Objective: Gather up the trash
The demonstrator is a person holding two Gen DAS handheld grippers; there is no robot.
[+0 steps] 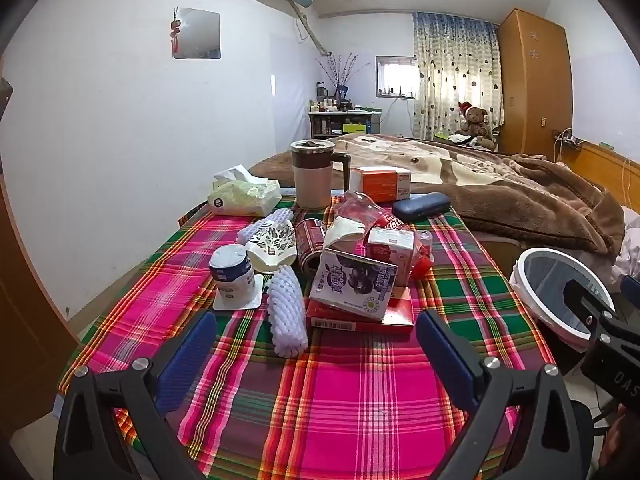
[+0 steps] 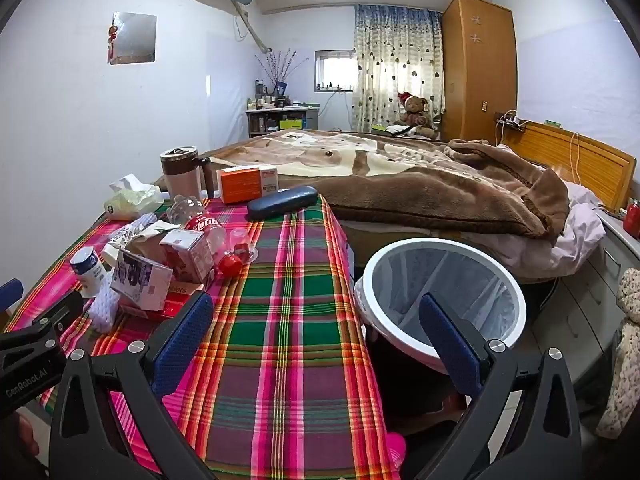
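Plaid tablecloth carries piled trash; mug and tissue pack behind.

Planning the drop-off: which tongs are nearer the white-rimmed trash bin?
Right. The right tongs hang open at the table edge with the trash bin directly ahead; the left tongs sit open over the plaid cloth, bin off to their right.

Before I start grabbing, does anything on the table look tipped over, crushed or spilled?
Yes. The red can lies on its side, and the clear plastic bottle lies crumpled with its red cap off beside it. The purple carton leans tilted on the flat red box. No spilled liquid shows on the tablecloth.
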